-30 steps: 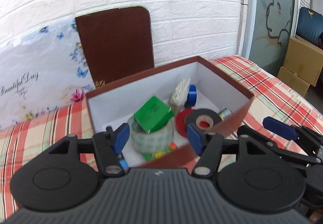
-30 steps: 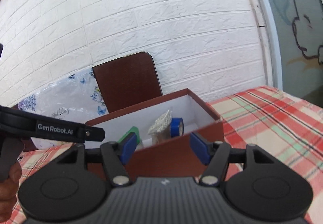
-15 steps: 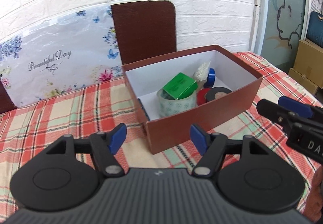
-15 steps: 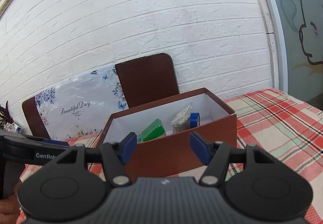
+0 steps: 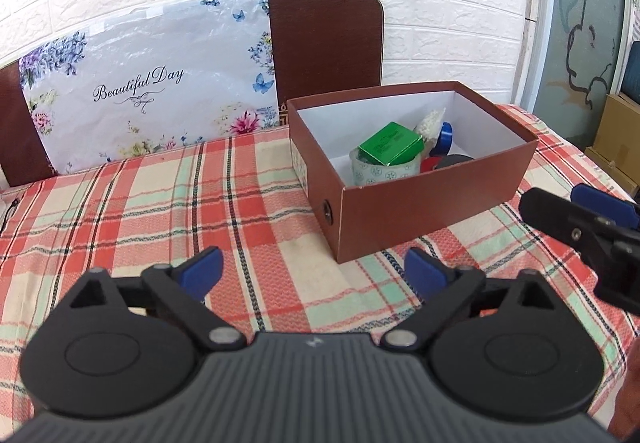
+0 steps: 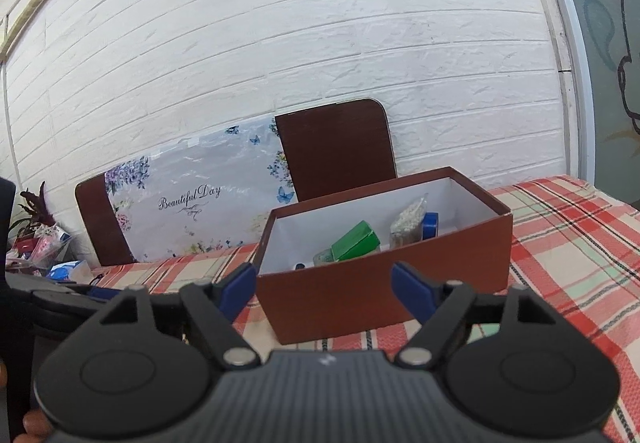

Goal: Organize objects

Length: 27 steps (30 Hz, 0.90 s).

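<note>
On the plaid table, brown box holds tape rolls, green carton. Left claw, right claw wide open, empty. Sorting looks finished.

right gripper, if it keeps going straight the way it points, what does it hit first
Most likely the near side wall of the brown box, which fills the gap ahead of the open right gripper; depth is uncertain.

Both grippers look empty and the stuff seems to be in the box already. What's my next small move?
Probably hold both grippers back and scan the checked tablecloth for strays. The left gripper and right gripper are open and empty. The green carton, patterned tape roll and blue cap already lie inside the open brown cardboard box. No loose item shows on the cloth.
</note>
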{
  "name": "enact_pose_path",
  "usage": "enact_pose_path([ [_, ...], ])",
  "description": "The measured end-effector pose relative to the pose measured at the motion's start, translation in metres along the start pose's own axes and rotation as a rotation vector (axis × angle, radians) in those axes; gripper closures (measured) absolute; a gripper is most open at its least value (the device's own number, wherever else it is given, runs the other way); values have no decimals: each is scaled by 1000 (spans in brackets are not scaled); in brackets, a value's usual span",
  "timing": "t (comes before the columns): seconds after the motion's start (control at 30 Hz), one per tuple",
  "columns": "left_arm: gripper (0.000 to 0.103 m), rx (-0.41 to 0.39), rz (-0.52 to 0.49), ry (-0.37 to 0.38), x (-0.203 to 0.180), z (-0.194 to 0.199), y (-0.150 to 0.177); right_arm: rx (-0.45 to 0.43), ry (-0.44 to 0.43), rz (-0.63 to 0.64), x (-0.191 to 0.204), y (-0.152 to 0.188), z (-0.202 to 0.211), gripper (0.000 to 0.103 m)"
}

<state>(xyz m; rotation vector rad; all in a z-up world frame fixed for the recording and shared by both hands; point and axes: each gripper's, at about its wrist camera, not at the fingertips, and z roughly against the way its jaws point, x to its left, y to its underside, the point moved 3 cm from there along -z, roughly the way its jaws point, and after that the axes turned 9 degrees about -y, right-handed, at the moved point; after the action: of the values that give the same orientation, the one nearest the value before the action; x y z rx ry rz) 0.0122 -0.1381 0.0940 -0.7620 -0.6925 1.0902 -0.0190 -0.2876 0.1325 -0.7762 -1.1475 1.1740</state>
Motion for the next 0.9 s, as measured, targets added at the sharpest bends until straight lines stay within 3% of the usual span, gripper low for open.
enact_pose_path([
  [0.07,0,7,-1,-2,1,0,2,-2,-2,-4,4,1,1,11],
  [0.6,0,54,64,-43,15,-12,17,4,2,-39,8,10,6,1],
  [0.7,0,21,119,-48,21,-10,18,0,18,-48,6,10,6,0],
  [0.8,0,-10,190,-108,30,-8,19,-5,25,-66,2,11,7,0],
  [0.9,0,-30,194,-141,33,-8,19,2,27,-75,0,13,6,0],
])
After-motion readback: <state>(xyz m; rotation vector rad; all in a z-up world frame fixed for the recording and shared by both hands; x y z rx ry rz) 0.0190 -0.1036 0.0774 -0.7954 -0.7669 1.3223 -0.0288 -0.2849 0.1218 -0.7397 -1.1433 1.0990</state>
